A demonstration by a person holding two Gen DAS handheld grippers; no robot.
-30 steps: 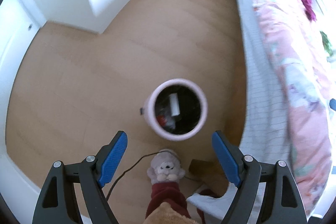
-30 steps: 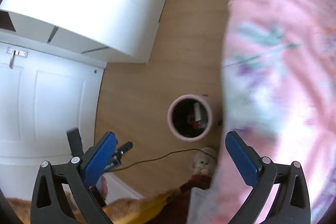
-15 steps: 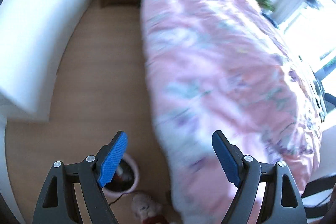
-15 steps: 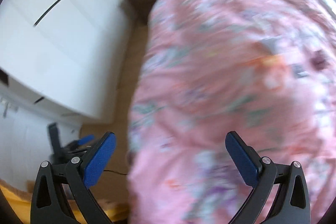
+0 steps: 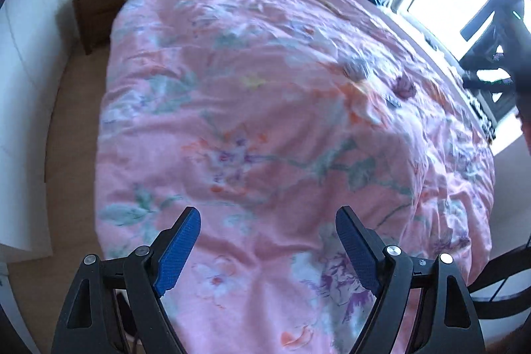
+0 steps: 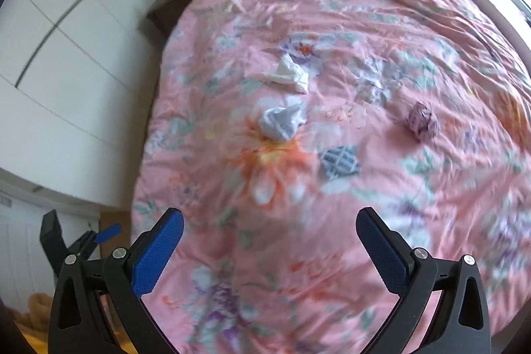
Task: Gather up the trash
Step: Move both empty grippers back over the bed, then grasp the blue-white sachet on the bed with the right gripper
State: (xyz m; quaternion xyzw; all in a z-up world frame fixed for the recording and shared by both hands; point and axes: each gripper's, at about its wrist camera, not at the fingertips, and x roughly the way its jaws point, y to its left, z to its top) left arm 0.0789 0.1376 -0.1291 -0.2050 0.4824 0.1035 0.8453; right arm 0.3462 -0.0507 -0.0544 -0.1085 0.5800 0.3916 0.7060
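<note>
A: Left tongs, right tongs: spread wide, empty, above the foot edge of the bed.

B: Crumpled tissues, purple wad: mid-bed, apart. Step: seeking trash. Next: reach, pinch nearest tissue.

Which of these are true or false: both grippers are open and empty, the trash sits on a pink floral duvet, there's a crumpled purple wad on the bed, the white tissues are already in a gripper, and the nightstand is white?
1. Both grippers are open and empty. True: the left gripper and the right gripper hold nothing.
2. The trash lies on a pink floral duvet. True.
3. A crumpled purple wad is on the bed. True, to the right of the tissues.
4. The white tissues are held by a gripper. False: the upper tissue and the lower tissue lie loose on the duvet, ahead of the fingers.
5. The nightstand is white. False: the nightstand is brown wood.
</note>
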